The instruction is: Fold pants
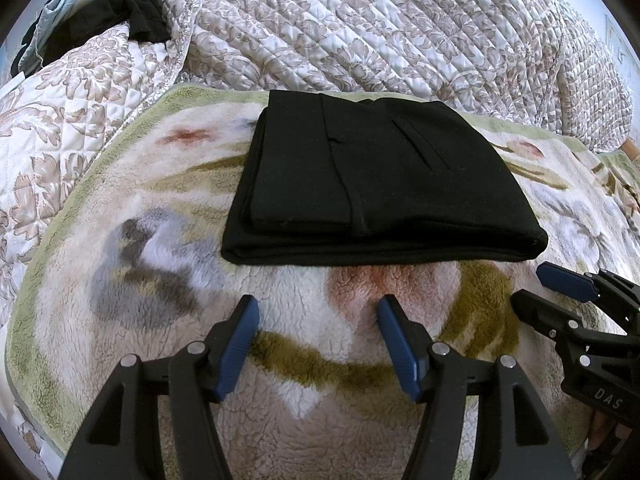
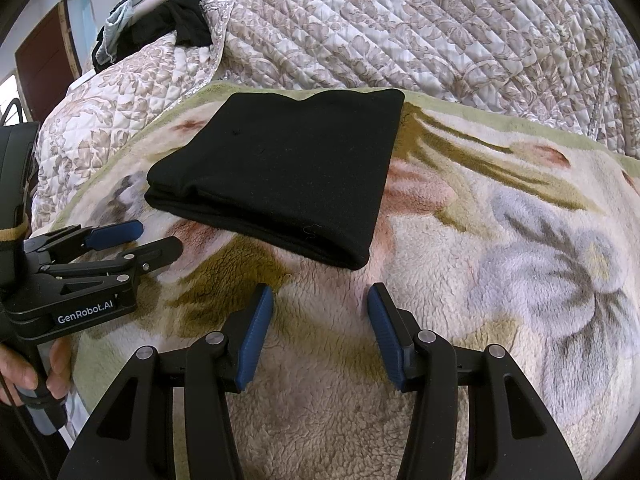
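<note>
The black pants (image 1: 376, 184) are lying folded on the fleece blanket (image 1: 160, 264), while the left gripper (image 1: 318, 312) and right gripper (image 2: 320, 304) are hovering near them, jaws apart, holding nothing.

bare blanket (image 1: 320, 288) lies before folded pants (image 1: 372, 184); quilt (image 1: 400, 20) behind.
</note>
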The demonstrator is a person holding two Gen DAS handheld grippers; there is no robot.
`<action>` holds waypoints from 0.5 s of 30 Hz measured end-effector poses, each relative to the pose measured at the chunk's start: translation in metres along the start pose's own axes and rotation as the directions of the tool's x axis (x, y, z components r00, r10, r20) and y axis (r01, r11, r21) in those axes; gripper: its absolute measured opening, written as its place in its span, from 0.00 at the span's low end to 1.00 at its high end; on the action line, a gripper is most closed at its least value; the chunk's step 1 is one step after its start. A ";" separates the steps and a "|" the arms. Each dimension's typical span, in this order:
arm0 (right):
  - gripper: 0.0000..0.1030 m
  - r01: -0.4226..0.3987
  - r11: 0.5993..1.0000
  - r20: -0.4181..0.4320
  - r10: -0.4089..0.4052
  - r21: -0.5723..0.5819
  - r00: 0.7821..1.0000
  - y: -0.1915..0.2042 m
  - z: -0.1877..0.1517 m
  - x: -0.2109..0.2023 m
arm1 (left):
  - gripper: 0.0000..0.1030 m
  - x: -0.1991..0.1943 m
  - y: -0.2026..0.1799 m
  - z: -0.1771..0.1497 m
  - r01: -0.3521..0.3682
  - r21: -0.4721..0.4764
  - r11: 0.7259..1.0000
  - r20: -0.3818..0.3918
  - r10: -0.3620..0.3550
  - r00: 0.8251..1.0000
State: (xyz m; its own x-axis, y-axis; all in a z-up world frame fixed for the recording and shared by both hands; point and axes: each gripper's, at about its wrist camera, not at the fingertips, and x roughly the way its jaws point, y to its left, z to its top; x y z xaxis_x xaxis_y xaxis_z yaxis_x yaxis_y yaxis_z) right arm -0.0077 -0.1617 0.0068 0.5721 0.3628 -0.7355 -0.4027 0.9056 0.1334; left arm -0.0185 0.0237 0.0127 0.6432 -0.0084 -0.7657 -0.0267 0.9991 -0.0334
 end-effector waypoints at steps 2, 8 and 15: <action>0.49 0.001 1.000 0.000 -0.001 0.000 1.000 0.000 0.000 0.000 | 0.63 0.000 0.000 0.000 0.000 0.000 1.000 0.000 0.000 1.000; 0.49 0.006 1.000 0.000 -0.006 -0.005 1.000 0.000 0.000 0.000 | 0.63 0.000 0.000 0.000 0.002 0.000 1.000 -0.001 -0.002 1.000; 0.50 0.015 1.000 0.001 -0.015 -0.009 1.000 0.001 0.001 -0.001 | 0.64 0.000 0.000 0.000 0.001 -0.002 1.000 -0.001 -0.001 1.000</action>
State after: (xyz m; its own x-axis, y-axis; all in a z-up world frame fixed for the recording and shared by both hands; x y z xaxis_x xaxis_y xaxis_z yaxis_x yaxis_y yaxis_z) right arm -0.0073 -0.1611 0.0084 0.5786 0.3493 -0.7370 -0.4006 0.9088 0.1161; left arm -0.0186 0.0235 0.0128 0.6421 -0.0095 -0.7665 -0.0275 0.9990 -0.0355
